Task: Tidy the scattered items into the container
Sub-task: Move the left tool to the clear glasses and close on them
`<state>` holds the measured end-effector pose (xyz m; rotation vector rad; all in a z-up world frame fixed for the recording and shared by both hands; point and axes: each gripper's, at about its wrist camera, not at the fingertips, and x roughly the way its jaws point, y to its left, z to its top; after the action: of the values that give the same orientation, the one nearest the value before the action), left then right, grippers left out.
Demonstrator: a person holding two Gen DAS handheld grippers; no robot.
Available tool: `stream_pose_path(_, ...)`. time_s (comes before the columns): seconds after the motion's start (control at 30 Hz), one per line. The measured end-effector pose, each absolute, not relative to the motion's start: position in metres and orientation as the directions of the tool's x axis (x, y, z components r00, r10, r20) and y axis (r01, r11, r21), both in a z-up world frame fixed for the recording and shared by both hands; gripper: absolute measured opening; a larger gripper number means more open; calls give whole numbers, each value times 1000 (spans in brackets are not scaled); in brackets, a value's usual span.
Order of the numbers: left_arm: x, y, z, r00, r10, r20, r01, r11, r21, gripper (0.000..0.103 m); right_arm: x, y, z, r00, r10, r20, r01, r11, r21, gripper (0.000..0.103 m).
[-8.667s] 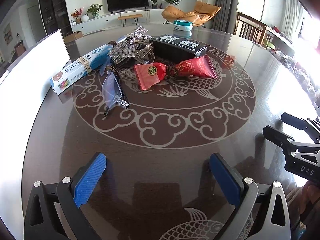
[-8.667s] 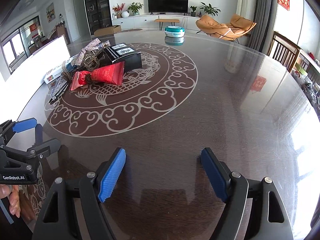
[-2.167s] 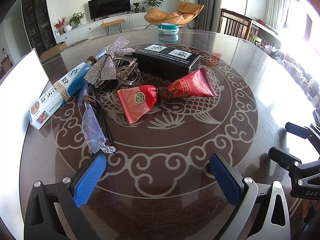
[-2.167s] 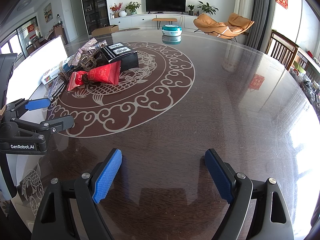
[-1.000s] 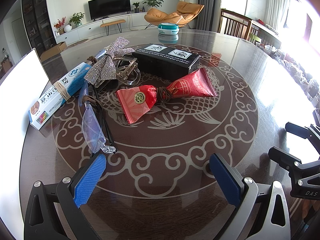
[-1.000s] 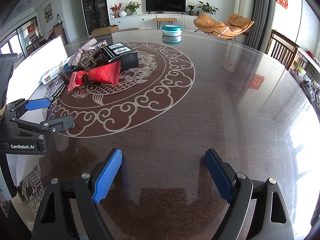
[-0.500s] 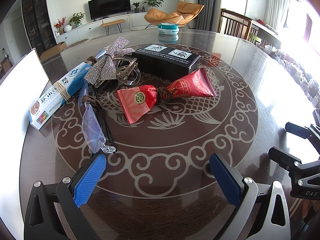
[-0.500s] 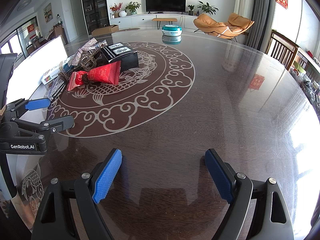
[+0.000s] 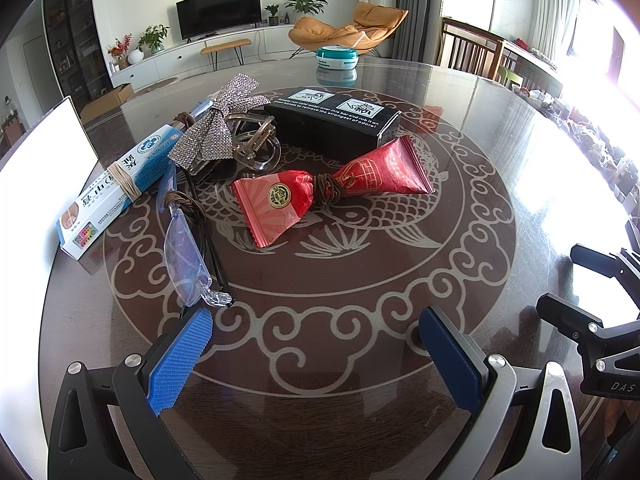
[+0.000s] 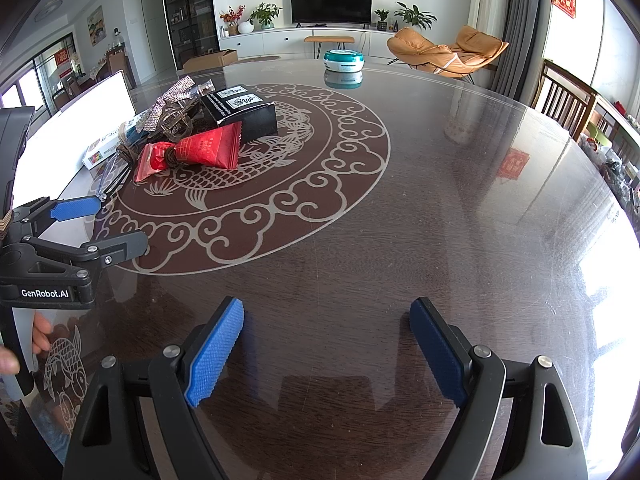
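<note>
Our left gripper (image 9: 316,354) stands wide w/ nothing between its blue pads, tilted down over the dark table (image 9: 460,216). Our right gripper (image 10: 326,354) is also wide and empty, over bare table, well apart from the pile.

Just ahead of the left pad we count 1 pair of clear glasses (image 9: 188,258), its tip near the pad. Further out: 2 red packets (image 9: 332,196) tied together w/ a brown cord, 1 black box (image 9: 334,122), 1 sparkly bow (image 9: 216,128) beside 1 hair claw (image 9: 256,146), and 1 blue-white box (image 9: 116,184) w/ a rubber band. At far left is the white container (image 9: 44,168), only its wall visible.

The right wrist view alone shows fingers (image 10: 40,334) of the person's hand on the left tool, approx. at its handle. The left view alone lets us read the boxes' print.

1 teal round tin (image 10: 344,60) sits far across the table.
</note>
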<state>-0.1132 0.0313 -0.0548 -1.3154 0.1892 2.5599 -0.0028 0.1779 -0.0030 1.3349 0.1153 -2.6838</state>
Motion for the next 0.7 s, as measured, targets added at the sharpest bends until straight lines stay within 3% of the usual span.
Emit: stream_pose_path(0.7,-95,22,-54,-545,188,-817,-327,-945,1,103,-3,178,-3,-596,-93,-798,161,-987,-6,86)
